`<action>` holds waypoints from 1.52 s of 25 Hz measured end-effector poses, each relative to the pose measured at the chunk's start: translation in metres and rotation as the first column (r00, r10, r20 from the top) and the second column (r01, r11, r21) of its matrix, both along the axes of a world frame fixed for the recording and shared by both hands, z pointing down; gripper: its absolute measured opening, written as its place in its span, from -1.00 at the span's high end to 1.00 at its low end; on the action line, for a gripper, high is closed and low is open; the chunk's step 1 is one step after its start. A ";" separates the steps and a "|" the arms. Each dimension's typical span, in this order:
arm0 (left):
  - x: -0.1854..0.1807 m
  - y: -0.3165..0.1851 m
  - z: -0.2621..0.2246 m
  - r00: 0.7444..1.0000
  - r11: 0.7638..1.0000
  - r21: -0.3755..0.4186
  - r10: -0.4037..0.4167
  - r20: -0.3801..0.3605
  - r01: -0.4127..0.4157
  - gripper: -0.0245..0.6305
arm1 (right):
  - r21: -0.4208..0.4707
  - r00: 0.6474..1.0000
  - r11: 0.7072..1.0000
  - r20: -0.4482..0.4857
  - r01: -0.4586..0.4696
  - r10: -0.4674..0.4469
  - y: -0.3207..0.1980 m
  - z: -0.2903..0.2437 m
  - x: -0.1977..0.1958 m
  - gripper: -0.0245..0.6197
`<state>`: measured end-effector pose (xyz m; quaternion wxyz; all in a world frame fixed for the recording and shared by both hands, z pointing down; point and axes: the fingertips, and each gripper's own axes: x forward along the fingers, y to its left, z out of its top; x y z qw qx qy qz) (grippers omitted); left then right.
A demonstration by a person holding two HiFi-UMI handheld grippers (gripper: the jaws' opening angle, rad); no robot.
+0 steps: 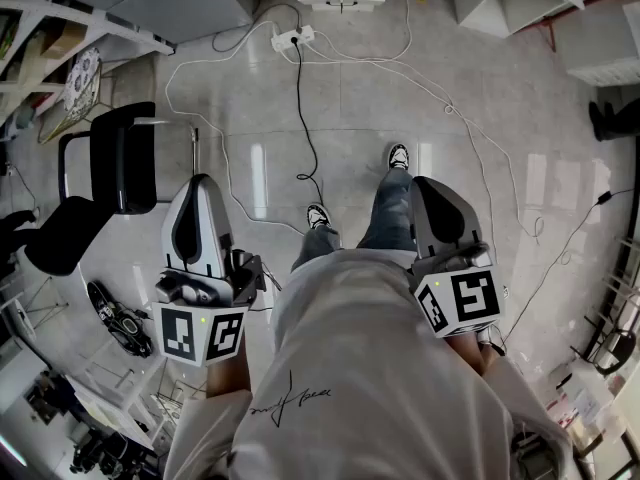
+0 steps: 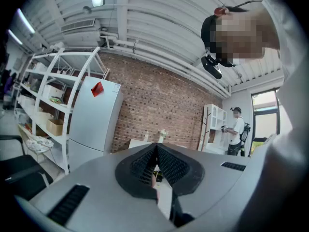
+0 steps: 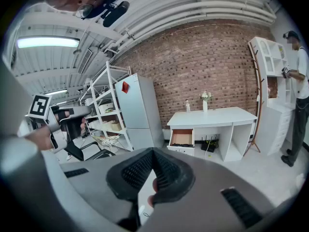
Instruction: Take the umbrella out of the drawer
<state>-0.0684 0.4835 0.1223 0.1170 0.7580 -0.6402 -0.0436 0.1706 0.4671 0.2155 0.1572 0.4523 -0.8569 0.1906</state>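
Cannot make out the umbrella itself. Presumably lies inside the open drawer (image 3: 182,137) of the white desk (image 3: 217,116), well apart from both grippers across the floor (image 1: 350,108). May be the dark strip (image 3: 181,145) low at the drawer's front, though too small to tell.

Judging by the shallow drawer, should be a folded compact one: light, soft and slippery over the fabric, stiff only along the shaft and handle. Best taken across the handle or the firm middle of the bundle, square to its length, and not by a loose fold, which would bunch and slide out of the pads.

Holds both tools close at the waist, one on each side of the torso (image 1: 360,368), pointing ahead. Carries the left gripper (image 1: 200,183) about level, jaws pressed tip to tip with nothing between. Tips the right gripper (image 1: 430,183) somewhat downward, jaws likewise fully together and empty. Needs a walk to the desk and spread jaws before any grasp.
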 end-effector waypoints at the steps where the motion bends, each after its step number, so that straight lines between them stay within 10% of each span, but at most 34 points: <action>1: 0.003 0.009 0.005 1.000 1.000 -0.011 0.005 -0.007 -0.005 0.87 | 0.003 1.000 1.000 -0.002 -0.004 0.004 0.012 -0.001 -0.008 0.88; 16: 0.061 0.047 0.037 0.986 0.982 -0.116 0.137 -0.092 -0.147 0.87 | 0.076 0.996 0.994 -0.015 -0.083 0.085 0.059 -0.029 -0.014 0.88; 38: 0.192 -0.069 0.016 0.997 0.994 -0.075 0.076 -0.012 -0.077 0.87 | 0.043 0.996 0.998 0.068 0.053 -0.056 -0.069 -0.016 0.099 0.88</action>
